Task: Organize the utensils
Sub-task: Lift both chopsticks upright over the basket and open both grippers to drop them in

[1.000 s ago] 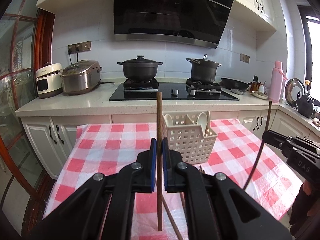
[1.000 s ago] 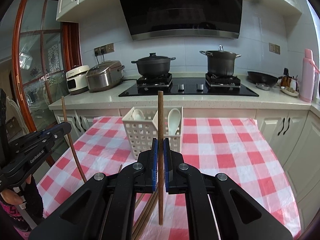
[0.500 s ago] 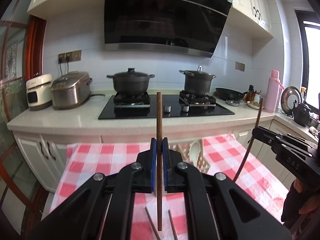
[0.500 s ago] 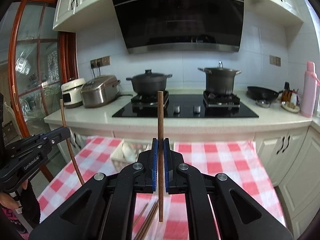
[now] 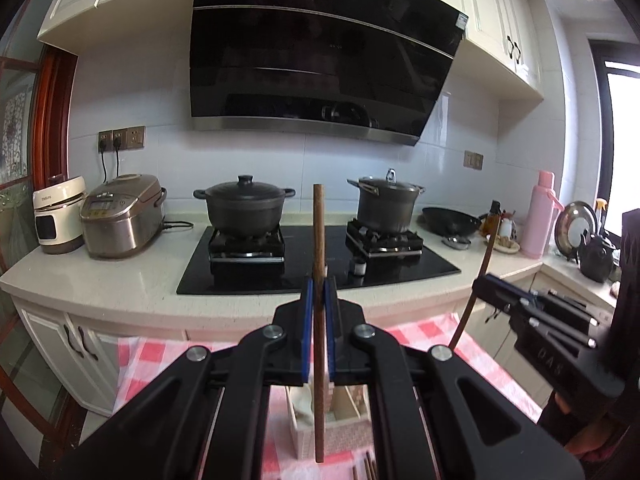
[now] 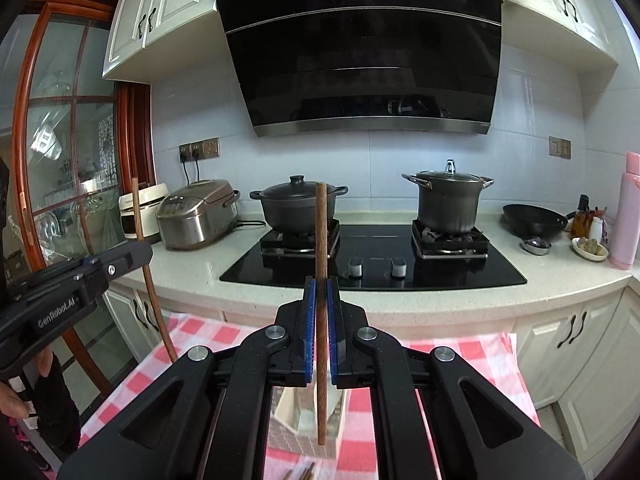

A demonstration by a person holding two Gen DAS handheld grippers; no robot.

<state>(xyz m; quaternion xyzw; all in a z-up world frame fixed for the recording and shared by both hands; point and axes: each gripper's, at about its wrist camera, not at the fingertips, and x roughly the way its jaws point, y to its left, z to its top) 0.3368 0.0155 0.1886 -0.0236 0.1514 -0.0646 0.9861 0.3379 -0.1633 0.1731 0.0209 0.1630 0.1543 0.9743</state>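
My left gripper (image 5: 319,294) is shut on an upright brown wooden chopstick (image 5: 319,232). Its lower tip hangs over the white slotted basket (image 5: 348,434), which stands on the red-checked tablecloth (image 5: 148,360). My right gripper (image 6: 320,294) is shut on a second upright chopstick (image 6: 320,232), also above the basket (image 6: 286,420). Each view shows the other gripper off to the side: the right gripper (image 5: 486,286) with its chopstick (image 5: 478,280), and the left gripper (image 6: 144,250) with its chopstick (image 6: 146,264). Loose chopsticks (image 5: 366,468) lie on the cloth in front of the basket.
Behind the table runs a counter (image 5: 100,280) with a black hob (image 6: 372,264), two dark pots (image 5: 244,208) (image 5: 386,202), a wok (image 6: 534,218), two rice cookers (image 5: 122,216) and a pink flask (image 5: 540,216). A wood-framed glass door (image 6: 52,152) stands at the left.
Both grippers have risen with their chopsticks and moved toward the counter. The basket has dropped low in both views and now sits under the chopstick tips.
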